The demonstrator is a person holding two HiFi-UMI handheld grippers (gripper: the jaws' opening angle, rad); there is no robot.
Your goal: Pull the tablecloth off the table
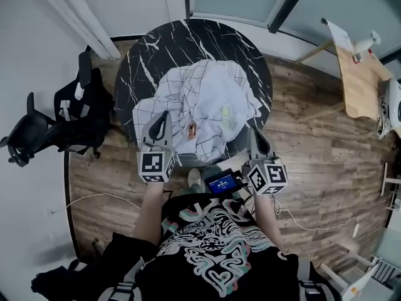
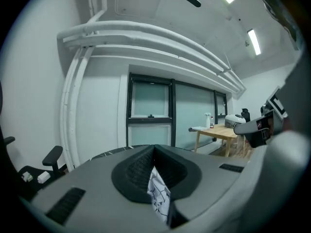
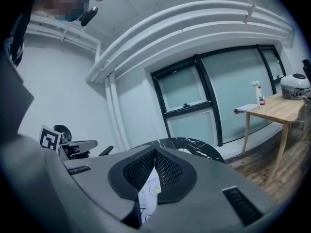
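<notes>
The tablecloth lies bunched on the near half of the round tabletop. The left gripper and right gripper each have jaws clamped on its near edge, so the pull likely runs toward the person.

Looks like an office or meeting room tbh: black swivel chairs by the wall, round marble table, wood-look floor, plain wooden desk w/ a spray bottle on it. Glass partition w/ dark frames, white pipes up top, strip lights — not a home imo.
</notes>
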